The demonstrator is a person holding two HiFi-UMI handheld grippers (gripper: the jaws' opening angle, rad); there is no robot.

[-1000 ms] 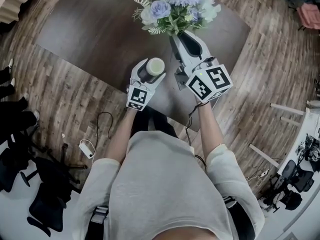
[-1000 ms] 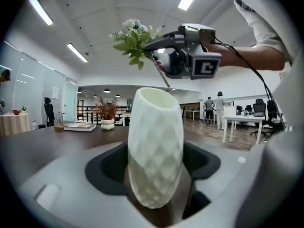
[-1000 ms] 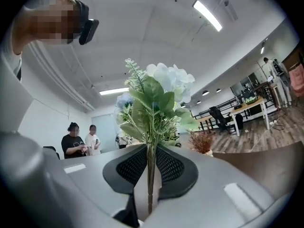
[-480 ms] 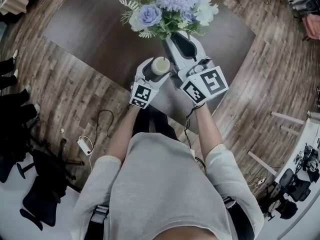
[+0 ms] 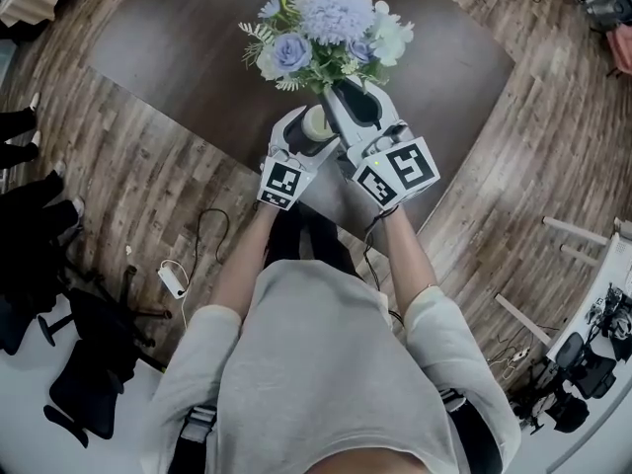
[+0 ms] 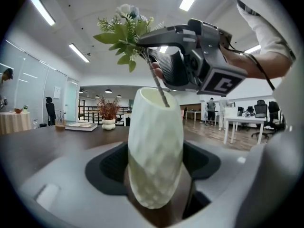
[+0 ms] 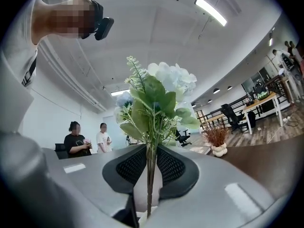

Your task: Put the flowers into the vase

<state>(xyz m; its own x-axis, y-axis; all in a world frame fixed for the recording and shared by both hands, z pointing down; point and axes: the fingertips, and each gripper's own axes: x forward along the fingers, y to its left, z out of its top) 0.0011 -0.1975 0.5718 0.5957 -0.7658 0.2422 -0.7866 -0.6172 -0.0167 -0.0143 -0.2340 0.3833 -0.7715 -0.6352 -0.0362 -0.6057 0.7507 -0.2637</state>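
Note:
My left gripper (image 5: 302, 132) is shut on a cream, faceted vase (image 5: 314, 123) and holds it upright above the near edge of the dark table (image 5: 178, 47). In the left gripper view the vase (image 6: 155, 151) fills the gap between the jaws. My right gripper (image 5: 352, 91) is shut on the stems of a bouquet of blue and white flowers (image 5: 331, 23). The thin stems (image 7: 150, 175) run down between its black pads. In the left gripper view one stem (image 6: 161, 93) dips into the vase's mouth, with the leafy heads (image 6: 124, 30) above it.
A small white vase of reddish dried plants (image 6: 108, 116) and a stack of books (image 6: 85, 126) stand far back on the table. A cable with a white adapter (image 5: 173, 279) and a black chair base (image 5: 89, 363) lie on the wooden floor at left. People stand in the distance.
My right gripper has carried the bouquet left and a little down, from beside the vase to right over it. The stems now reach into its mouth. The left gripper has kept still.

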